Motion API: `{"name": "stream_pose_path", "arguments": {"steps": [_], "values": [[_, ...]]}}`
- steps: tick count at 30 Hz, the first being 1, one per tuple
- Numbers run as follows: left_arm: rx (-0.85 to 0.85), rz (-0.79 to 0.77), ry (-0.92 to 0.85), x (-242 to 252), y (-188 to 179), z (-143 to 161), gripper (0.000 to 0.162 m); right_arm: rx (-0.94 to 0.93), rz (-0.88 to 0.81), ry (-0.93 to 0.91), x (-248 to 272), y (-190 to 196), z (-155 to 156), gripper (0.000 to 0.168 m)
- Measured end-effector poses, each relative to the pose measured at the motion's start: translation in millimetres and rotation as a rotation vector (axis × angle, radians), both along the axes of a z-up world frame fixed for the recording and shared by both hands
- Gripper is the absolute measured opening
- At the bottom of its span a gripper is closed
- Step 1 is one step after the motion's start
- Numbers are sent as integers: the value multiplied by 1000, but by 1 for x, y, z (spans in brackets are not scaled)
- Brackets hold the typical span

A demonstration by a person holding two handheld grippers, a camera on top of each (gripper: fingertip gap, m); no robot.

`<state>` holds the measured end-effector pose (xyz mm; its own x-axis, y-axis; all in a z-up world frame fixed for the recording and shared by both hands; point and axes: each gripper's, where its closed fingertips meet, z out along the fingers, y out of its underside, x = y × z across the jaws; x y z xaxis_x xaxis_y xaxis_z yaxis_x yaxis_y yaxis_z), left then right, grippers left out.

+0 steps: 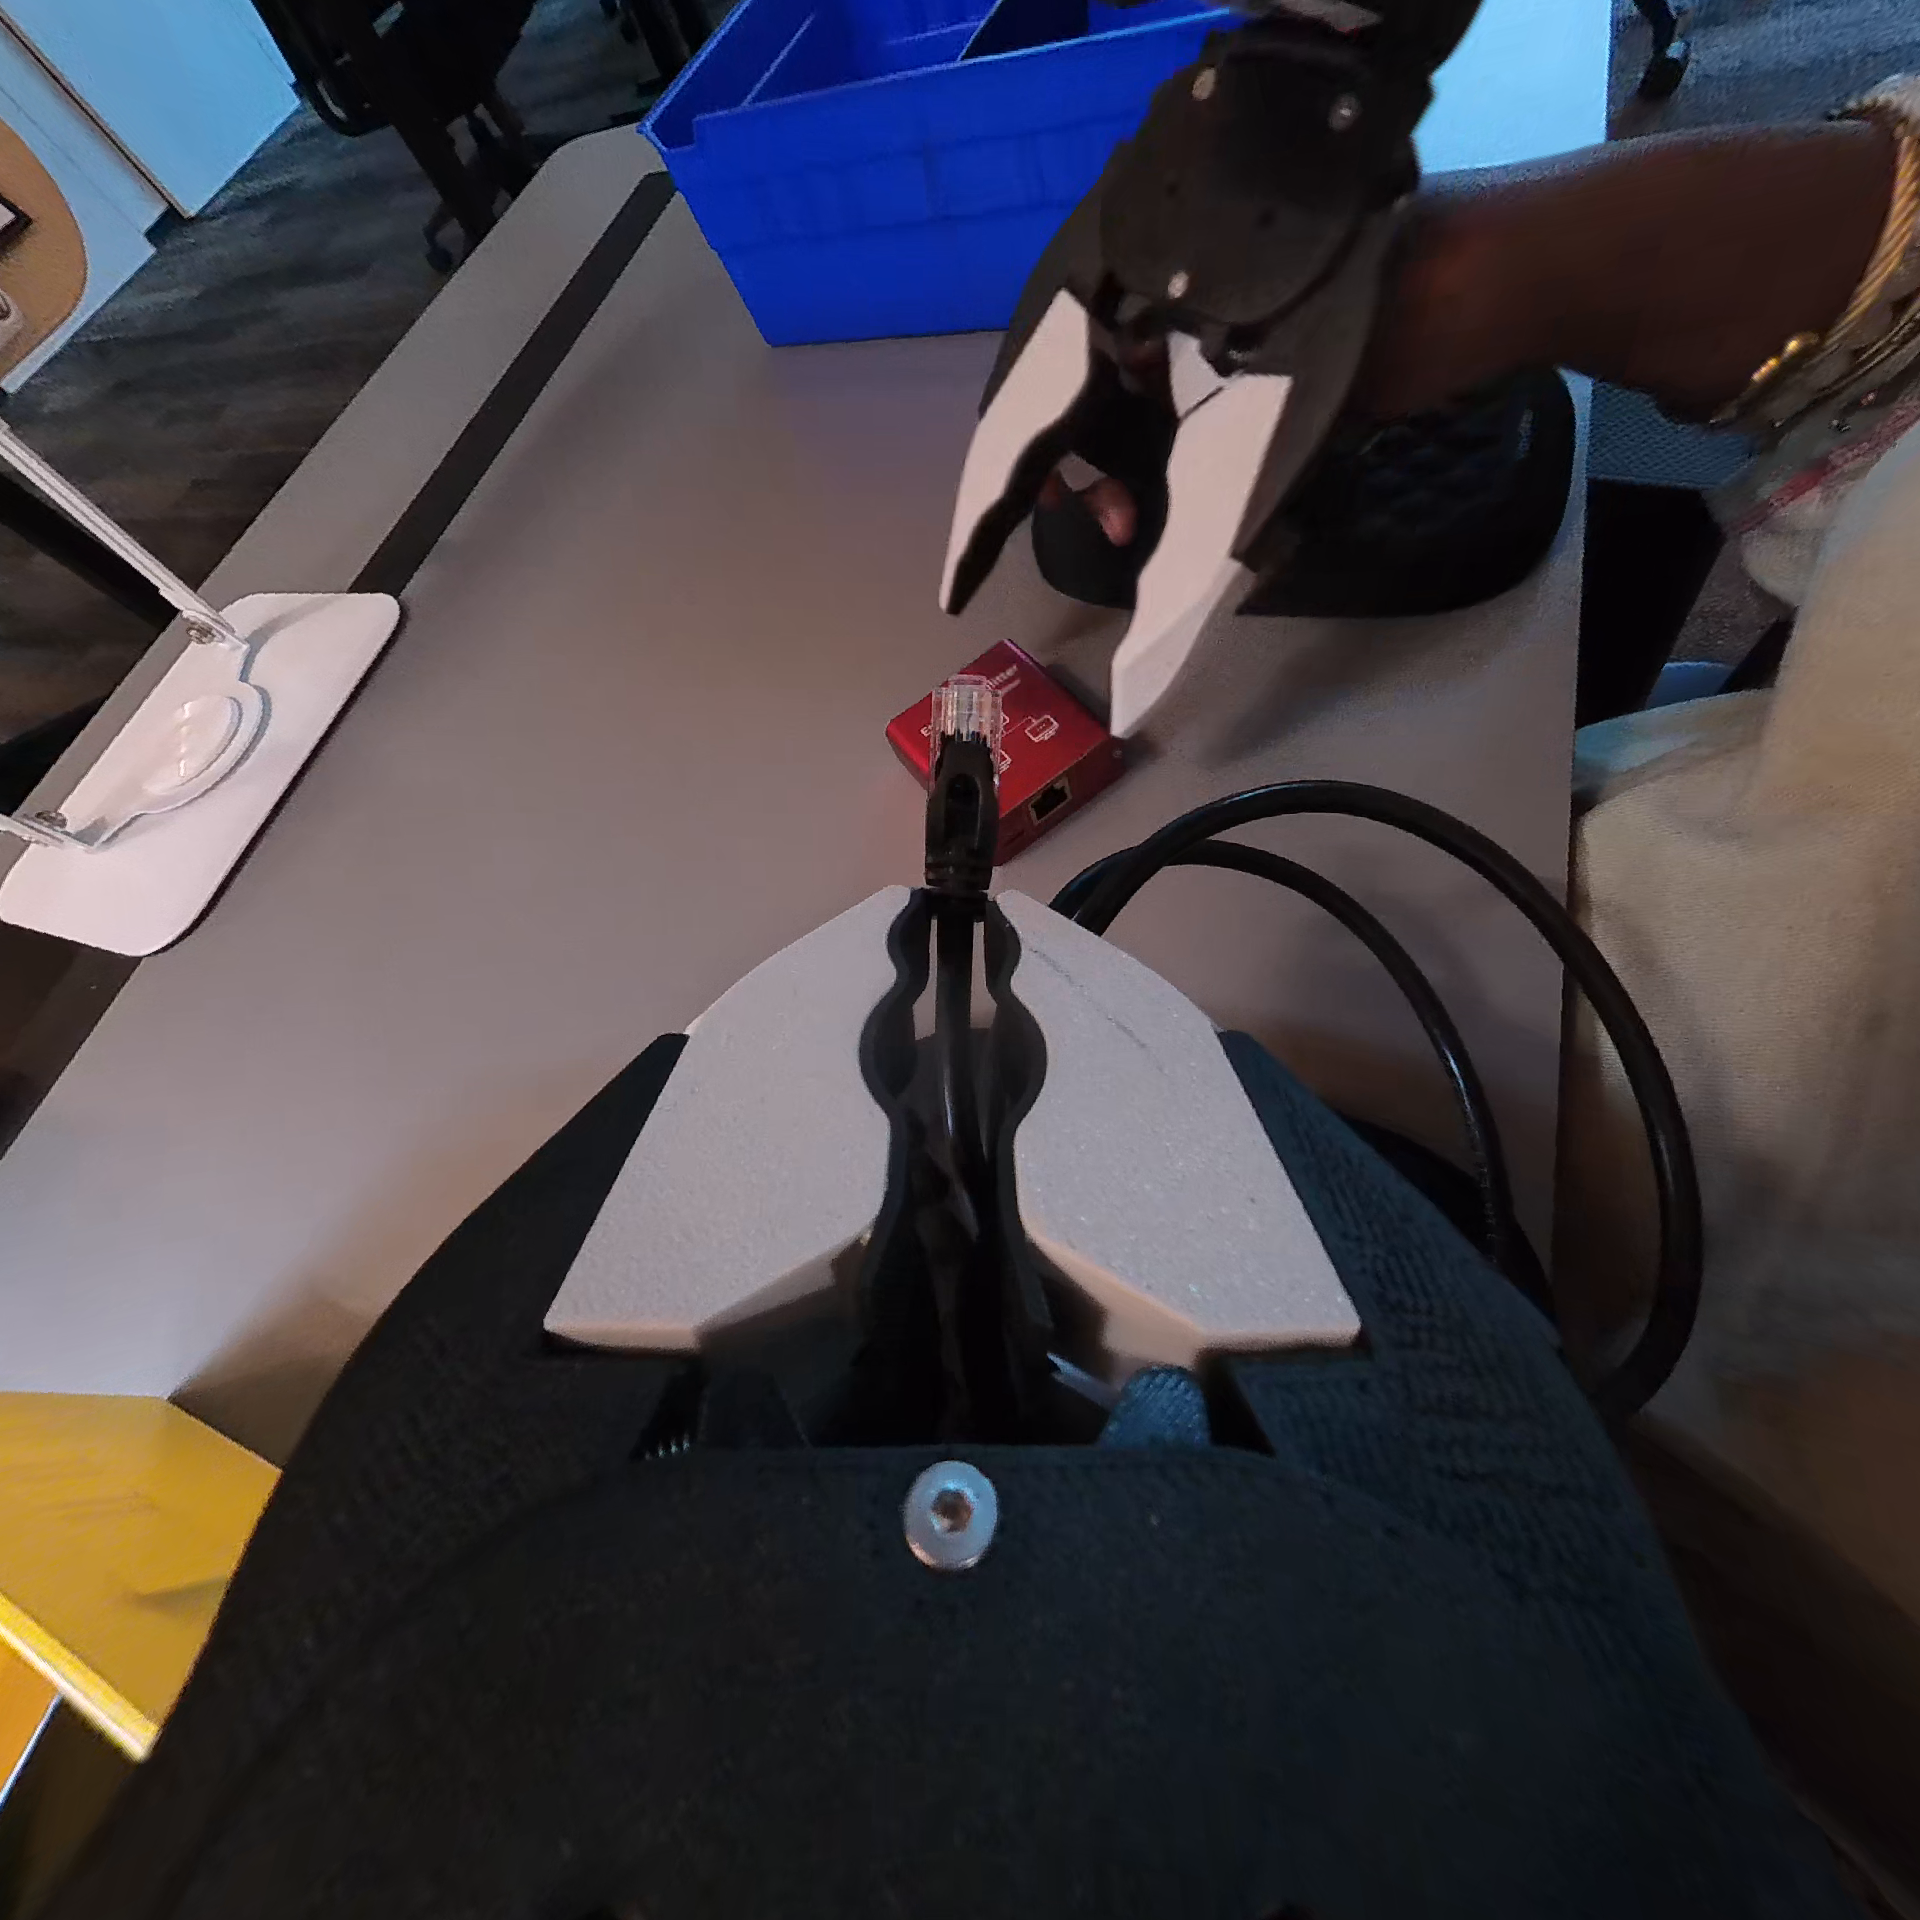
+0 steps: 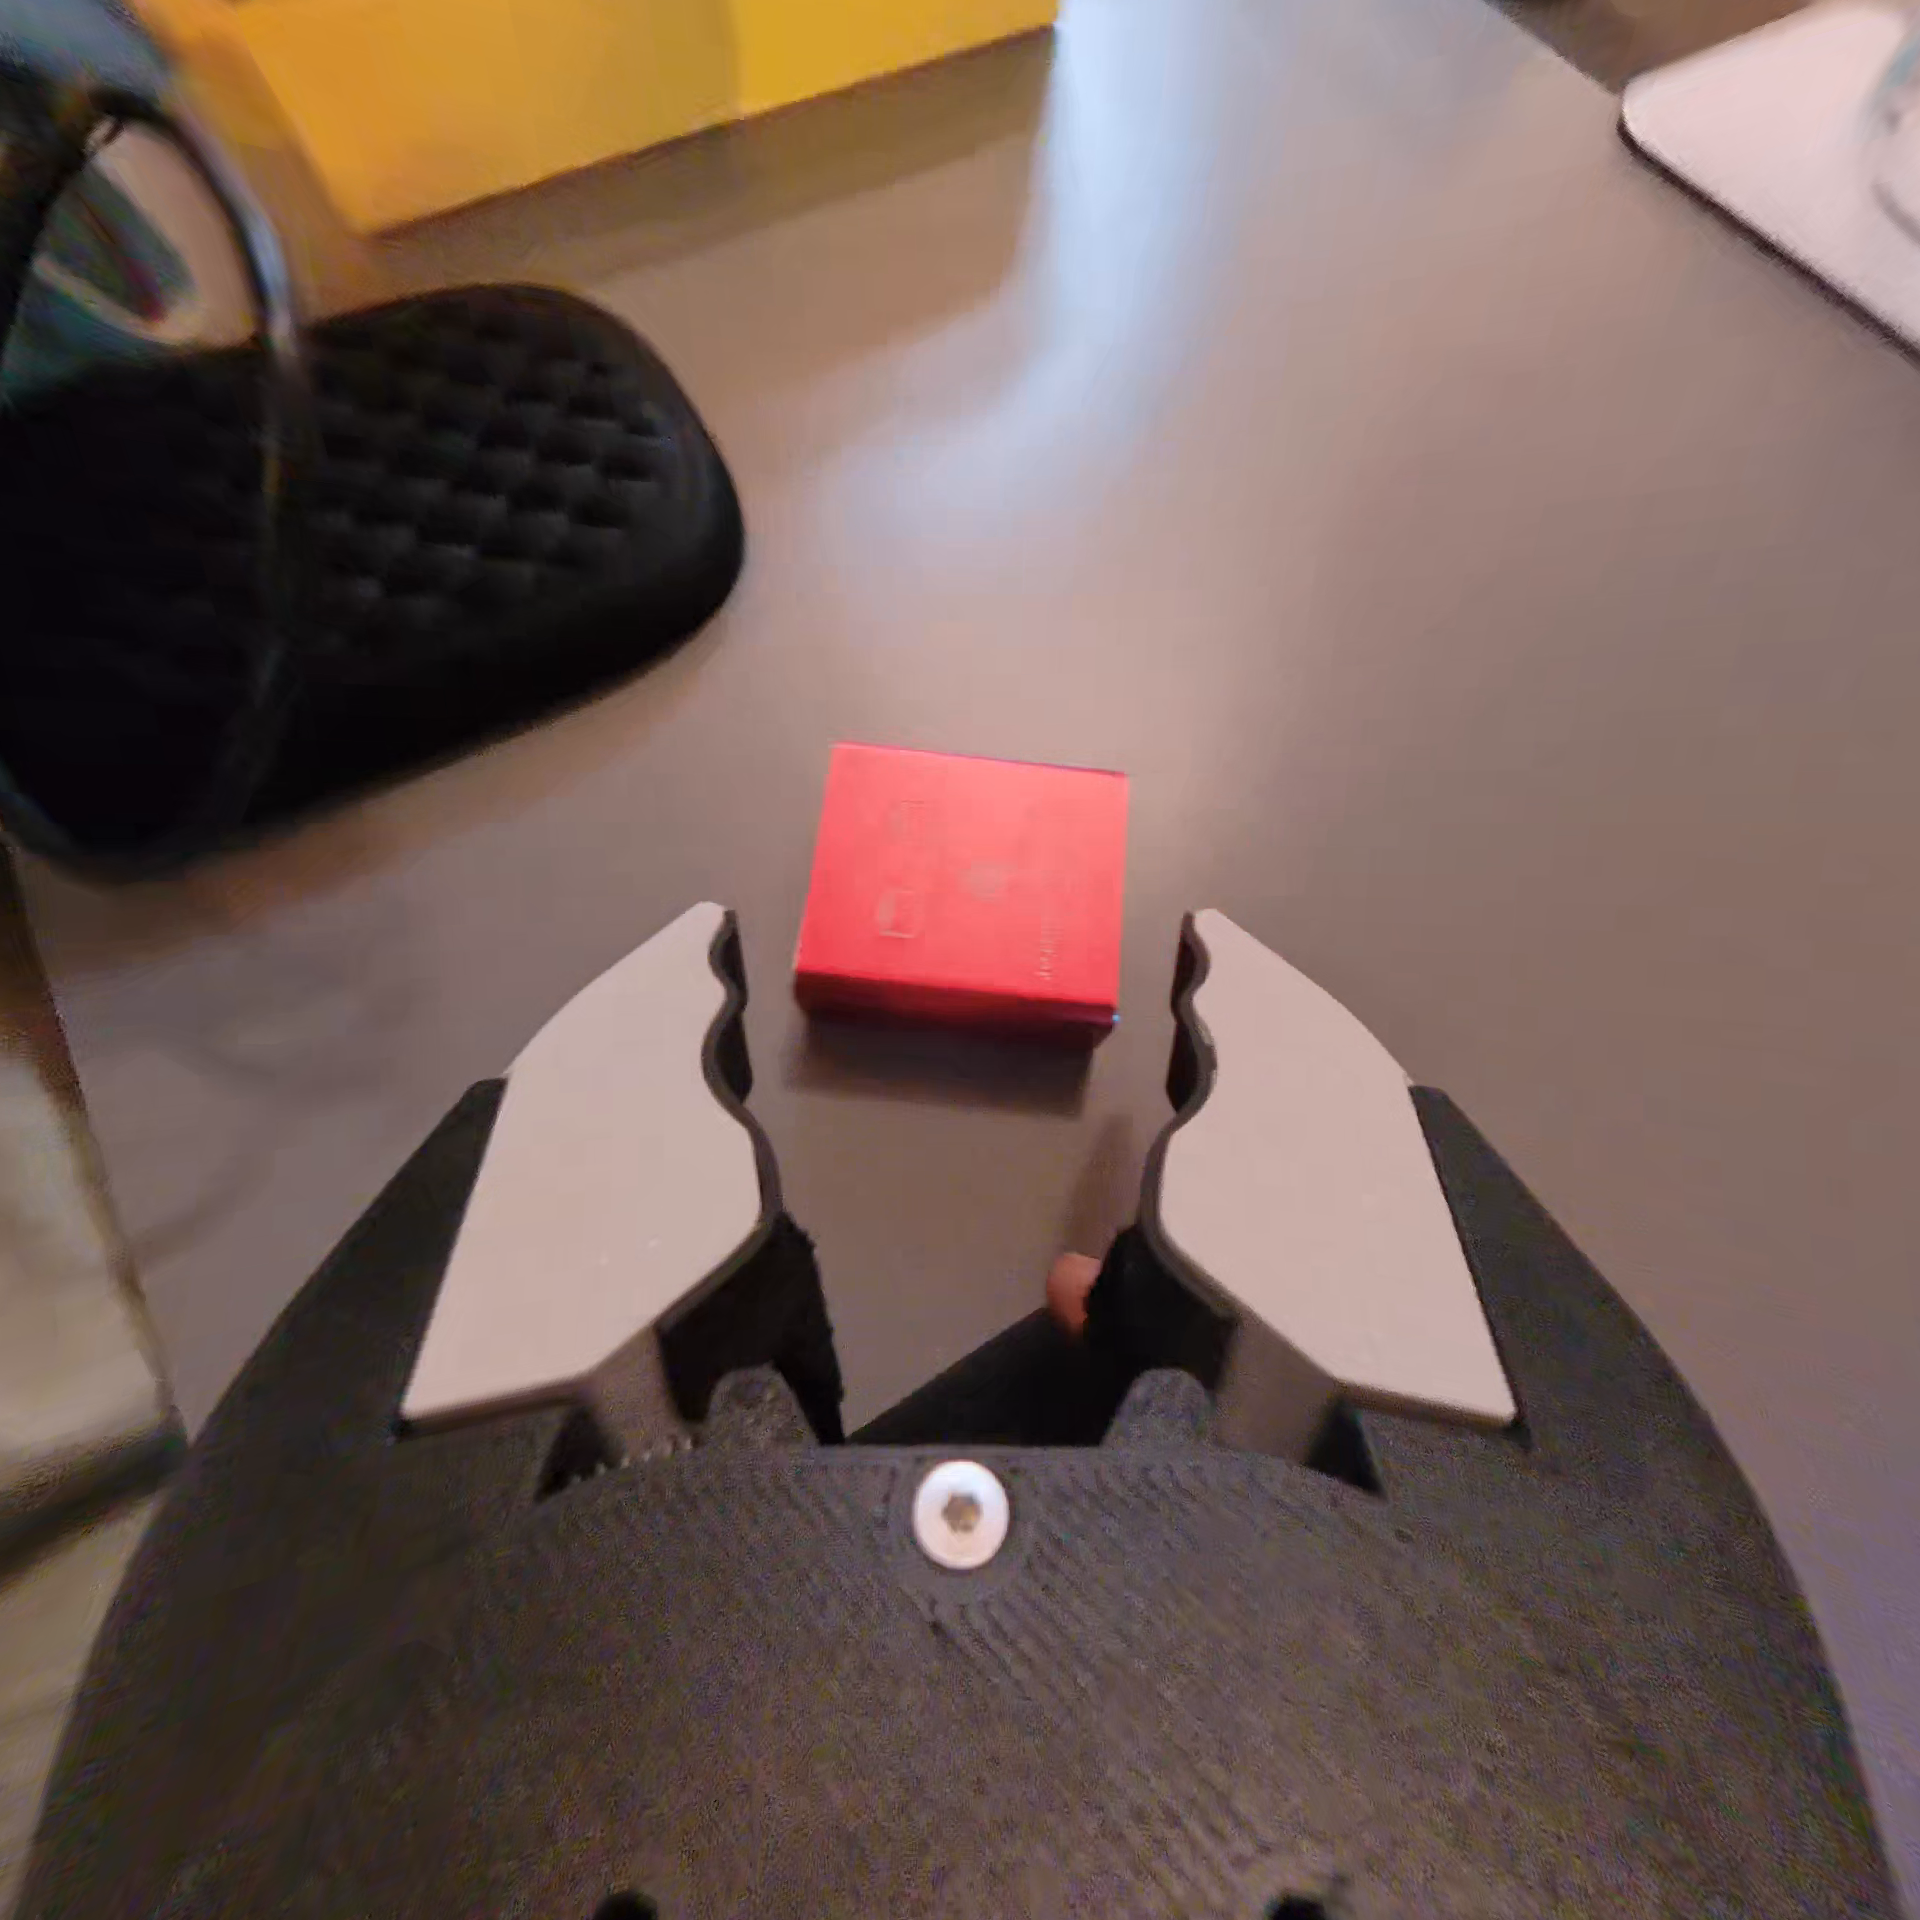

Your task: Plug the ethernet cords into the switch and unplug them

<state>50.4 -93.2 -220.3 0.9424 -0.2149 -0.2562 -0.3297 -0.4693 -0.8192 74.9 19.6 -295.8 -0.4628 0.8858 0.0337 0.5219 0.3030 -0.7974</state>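
- Black ethernet cord [image 1: 954, 831] pinched in the closed left gripper [image 1: 954, 896], clear plug pointing ahead at the red switch [image 1: 1023, 743].
- Right gripper [image 2: 956, 951] spread wide, empty, hovering over the switch on the grey table [image 1: 623, 644].
- Plugging step: likely steady the switch, line plug up with its port [image 1: 1051, 802].

**Materials and surfaces**

The switch [image 2: 961, 883] has a red, smooth, metallic-looking case. The ethernet cord [image 1: 1538, 935] is glossy black with a clear plastic plug [image 1: 966, 709]. The black pad [image 2: 416, 540] looks quilted and matt; the table [image 1: 623, 520] is smooth grey.
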Motion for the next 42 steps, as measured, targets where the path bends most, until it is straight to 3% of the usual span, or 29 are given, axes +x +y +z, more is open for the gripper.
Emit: {"name": "stream_pose_path", "arguments": {"steps": [3, 6, 10, 12, 14, 18, 21, 25, 29, 36, 39, 42], "values": [[-2, 0, 0, 0, 0, -1, 10, -7, -46, -99, -5, 6, -12, 86], [-5, 2, 3, -1, 0, -1, 10, 20, -41, -165, -5, 3, -23, 82], [-6, 5, 5, -2, -3, 0, 10, -66, -8, -149, -7, -1, -14, 83], [-9, 5, 9, -2, -4, 0, 10, -107, 140, -124, -3, -8, -1, 93], [-7, 3, 10, -1, -4, 0, 10, -41, 399, -89, 5, -13, 10, 109], [6, 6, 13, 0, -4, 2, 9, 208, 760, -69, -4, 3, 6, 108], [14, 7, 16, 2, -4, 4, 9, 154, 939, -57, -18, 0, -1, 98], [15, 4, 22, 1, -7, 5, 10, 120, 1042, -196, -16, 0, -30, 94], [20, 7, 16, -1, -9, 4, 9, 99, 985, -182, -15, 2, -31, 74], [15, 14, 4, -4, -9, -2, 10, 153, 383, -323, -1, 20, -32, 73], [13, 6, 5, -2, -8, -3, 9, 171, 373, -284, 13, 14, -30, 74], [10, -2, 13, 0, -8, -2, 9, 229, 491, -177, 17, 20, -29, 85]]}}
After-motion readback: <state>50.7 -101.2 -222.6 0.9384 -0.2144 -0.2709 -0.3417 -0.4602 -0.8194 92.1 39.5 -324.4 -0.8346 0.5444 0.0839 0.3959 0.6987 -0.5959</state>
